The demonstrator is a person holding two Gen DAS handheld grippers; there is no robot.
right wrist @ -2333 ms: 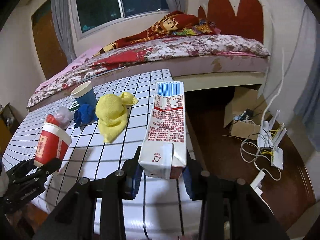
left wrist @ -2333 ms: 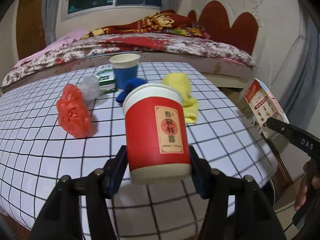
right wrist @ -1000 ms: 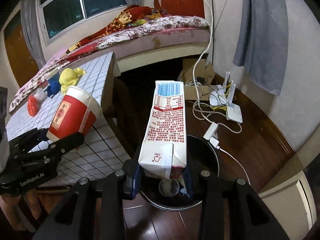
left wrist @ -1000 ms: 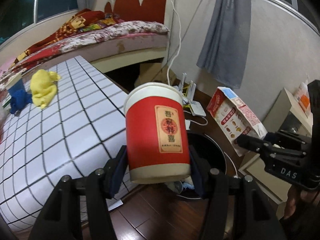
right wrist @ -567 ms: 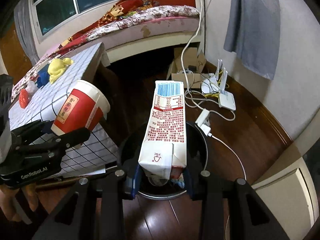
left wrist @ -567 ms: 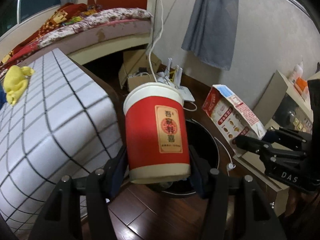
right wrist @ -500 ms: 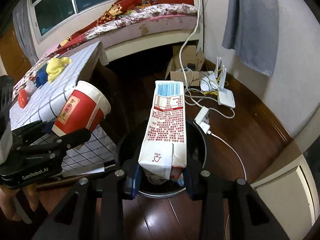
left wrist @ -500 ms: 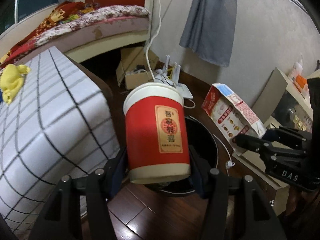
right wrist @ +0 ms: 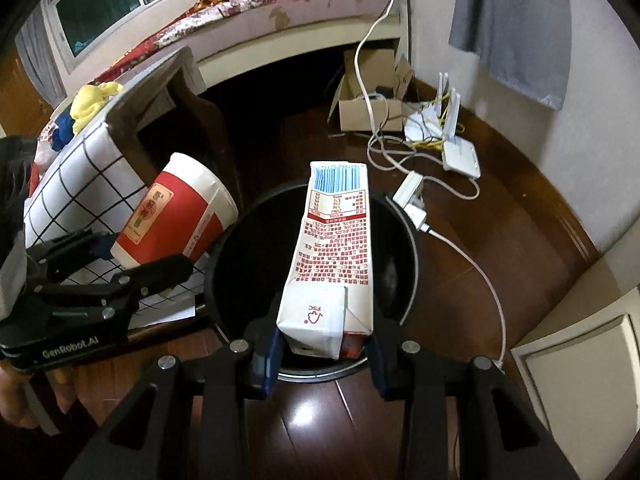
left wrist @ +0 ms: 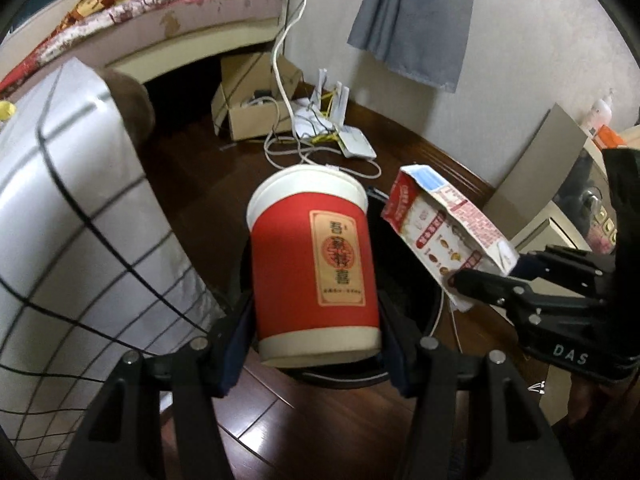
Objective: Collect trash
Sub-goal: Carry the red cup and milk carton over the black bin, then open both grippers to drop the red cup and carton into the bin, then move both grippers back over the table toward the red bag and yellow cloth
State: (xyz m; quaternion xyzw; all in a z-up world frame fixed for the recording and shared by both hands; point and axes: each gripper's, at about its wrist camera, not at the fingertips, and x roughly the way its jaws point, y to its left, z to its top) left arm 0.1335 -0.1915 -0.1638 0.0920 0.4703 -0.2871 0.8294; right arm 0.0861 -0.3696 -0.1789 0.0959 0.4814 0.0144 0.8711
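Left claw (left wrist: 316, 344) clamps the red cup (left wrist: 312, 264), right claw (right wrist: 322, 354) the carton (right wrist: 334, 256), above the black bin (right wrist: 404, 236).

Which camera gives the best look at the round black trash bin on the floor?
The right wrist view: the round black trash bin shows most of its rim and dark inside, partly covered by the white milk carton. In the left wrist view the red paper cup hides most of it; only dark rim slivers show.
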